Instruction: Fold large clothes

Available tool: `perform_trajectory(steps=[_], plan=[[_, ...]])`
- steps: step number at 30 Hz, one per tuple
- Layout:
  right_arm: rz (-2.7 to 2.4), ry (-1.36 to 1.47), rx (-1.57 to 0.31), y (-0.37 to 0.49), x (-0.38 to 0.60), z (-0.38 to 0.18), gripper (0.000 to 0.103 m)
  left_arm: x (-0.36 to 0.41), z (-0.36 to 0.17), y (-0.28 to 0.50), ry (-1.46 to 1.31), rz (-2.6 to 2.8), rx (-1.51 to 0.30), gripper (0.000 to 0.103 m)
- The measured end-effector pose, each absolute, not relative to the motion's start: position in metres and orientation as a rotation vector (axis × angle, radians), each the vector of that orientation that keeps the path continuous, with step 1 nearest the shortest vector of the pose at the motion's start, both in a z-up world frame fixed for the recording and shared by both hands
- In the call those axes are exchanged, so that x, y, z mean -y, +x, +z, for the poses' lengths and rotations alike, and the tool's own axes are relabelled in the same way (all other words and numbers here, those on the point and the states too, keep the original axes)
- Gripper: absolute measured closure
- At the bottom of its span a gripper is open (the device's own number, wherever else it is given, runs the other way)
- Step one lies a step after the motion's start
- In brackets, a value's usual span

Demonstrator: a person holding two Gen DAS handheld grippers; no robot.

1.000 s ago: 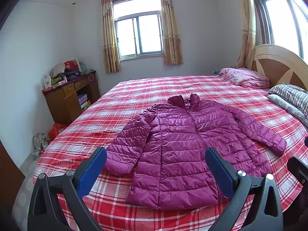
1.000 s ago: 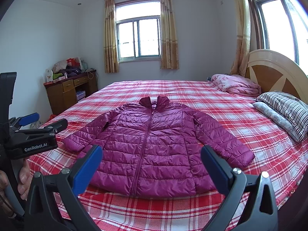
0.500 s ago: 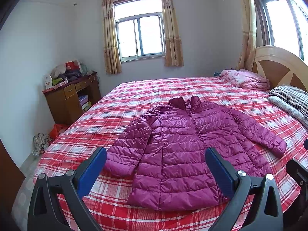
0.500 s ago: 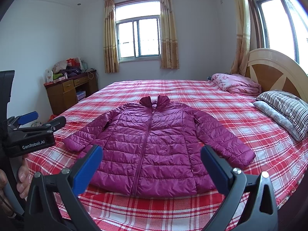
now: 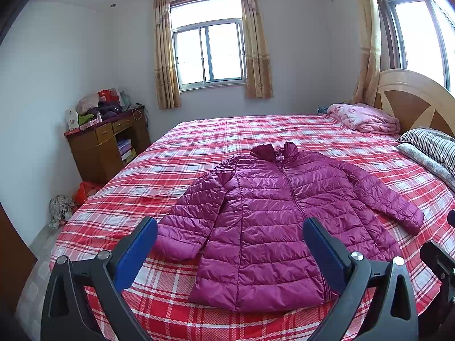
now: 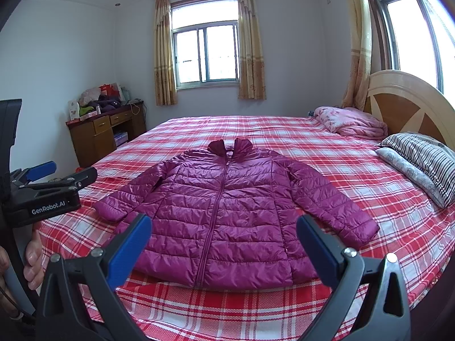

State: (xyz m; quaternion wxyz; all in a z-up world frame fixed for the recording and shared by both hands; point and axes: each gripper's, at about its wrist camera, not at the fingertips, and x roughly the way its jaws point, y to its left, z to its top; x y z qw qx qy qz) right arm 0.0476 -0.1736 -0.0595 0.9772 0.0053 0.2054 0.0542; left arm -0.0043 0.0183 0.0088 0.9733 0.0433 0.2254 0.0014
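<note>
A magenta quilted puffer jacket [image 5: 278, 218] [image 6: 224, 216] lies flat and zipped on the red plaid bed [image 5: 199, 142] [image 6: 284, 130], collar toward the window, both sleeves spread out. My left gripper [image 5: 229, 236] hovers open over the near hem, short of the jacket and holding nothing. In the right wrist view the right gripper [image 6: 224, 233] is also open and empty, level with the hem. The left gripper's body [image 6: 48, 196] shows at that view's left edge, held by a hand [image 6: 31, 258].
A folded pink blanket [image 5: 364, 119] and striped pillows [image 5: 432, 147] lie by the wooden headboard [image 5: 412, 96] on the right. A cluttered wooden desk [image 5: 105, 145] stands against the left wall, with bags [image 5: 71, 201] on the floor beside the bed.
Both views have shifted slightly; the jacket sits a touch lower in the left wrist view. Both grippers stay open, and the jacket has not moved.
</note>
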Motion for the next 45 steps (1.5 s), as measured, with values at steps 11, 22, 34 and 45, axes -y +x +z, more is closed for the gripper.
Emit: perform_trajectory(steps=[11, 22, 34, 45], plan=[[0.115, 0.009, -0.420, 0.049, 0.172, -0.061, 0.000, -0.020, 0.009, -0.004, 0.084, 0.007, -0.451, 0.001], [0.118, 0.010, -0.424, 0.048, 0.171, -0.060, 0.000, -0.021, 0.010, -0.003, 0.081, 0.006, -0.453, 0.001], [0.117, 0.005, -0.436, 0.052, 0.172, -0.066, 0.000, -0.022, 0.008, -0.002, 0.082, 0.006, -0.457, 0.001], [-0.060, 0.116, -0.519, 0.105, 0.259, -0.102, 0.000, -0.027, -0.029, 0.056, 0.041, -0.038, -0.555, 0.001]])
